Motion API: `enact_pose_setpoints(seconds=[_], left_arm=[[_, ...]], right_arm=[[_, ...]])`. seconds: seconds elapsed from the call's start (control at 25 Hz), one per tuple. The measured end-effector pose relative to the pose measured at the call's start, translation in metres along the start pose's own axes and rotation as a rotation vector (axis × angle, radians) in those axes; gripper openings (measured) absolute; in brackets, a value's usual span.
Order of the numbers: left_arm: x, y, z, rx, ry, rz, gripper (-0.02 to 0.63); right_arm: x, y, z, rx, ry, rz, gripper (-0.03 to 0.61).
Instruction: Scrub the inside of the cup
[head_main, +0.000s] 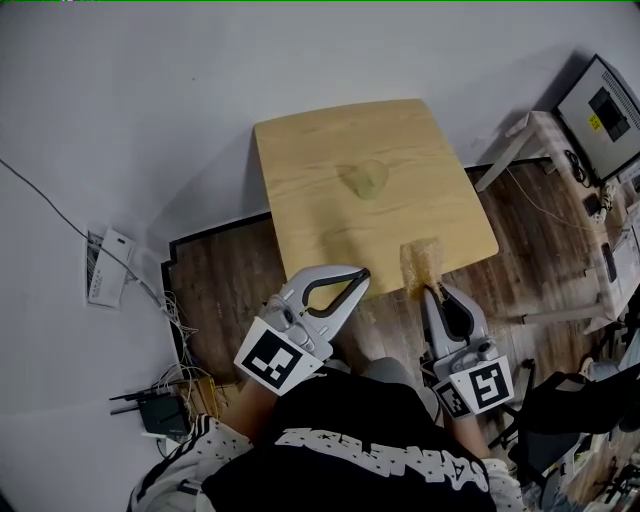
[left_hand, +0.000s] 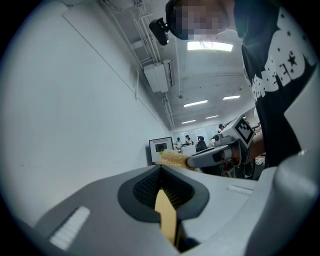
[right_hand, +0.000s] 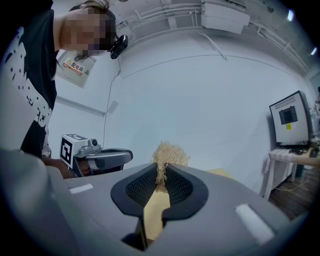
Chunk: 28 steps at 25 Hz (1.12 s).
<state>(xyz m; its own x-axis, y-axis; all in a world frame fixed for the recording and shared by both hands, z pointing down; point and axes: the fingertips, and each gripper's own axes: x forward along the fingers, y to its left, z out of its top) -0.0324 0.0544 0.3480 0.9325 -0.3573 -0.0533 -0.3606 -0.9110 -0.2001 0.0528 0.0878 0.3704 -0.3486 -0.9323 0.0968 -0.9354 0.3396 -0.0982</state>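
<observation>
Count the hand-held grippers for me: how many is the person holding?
2. The left hand-held gripper is by the near edge of the table, shut and empty. The right hand-held gripper is beside it, shut on a scrubber. None seems hidden.

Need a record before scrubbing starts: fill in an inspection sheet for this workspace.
Surface: wooden table, bare but for the cup.
Job's things: clear cup near the table's middle; fibrous scrubber at its near edge.
Clutter: nothing seen on the table.
Grippers: left gripper shut, empty; right gripper shut on the scrubber.
Cables: white cable and tangled wires at left.
Surroundings: monitor at right.
</observation>
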Motion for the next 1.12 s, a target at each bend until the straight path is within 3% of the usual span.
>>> enact_pose_setpoints(seconds=[0.44,0.72,1.12], left_arm=[[0.019,0.027,-0.004,0.064,0.019,0.086,-0.002],[0.046,0.062,-0.014,0.034,0.059,0.167,-0.003],[0.085,0.096,-0.038,-0.08,0.157,0.283,-0.008]], right_arm=[[0.043,-0.029,0.0,0.009,0.016,0.106,0.052],[0.09,-0.06,0.01,0.004,0.014,0.209,0.052],[0.137,-0.102,0.022,0.015,0.018,0.32,0.052]])
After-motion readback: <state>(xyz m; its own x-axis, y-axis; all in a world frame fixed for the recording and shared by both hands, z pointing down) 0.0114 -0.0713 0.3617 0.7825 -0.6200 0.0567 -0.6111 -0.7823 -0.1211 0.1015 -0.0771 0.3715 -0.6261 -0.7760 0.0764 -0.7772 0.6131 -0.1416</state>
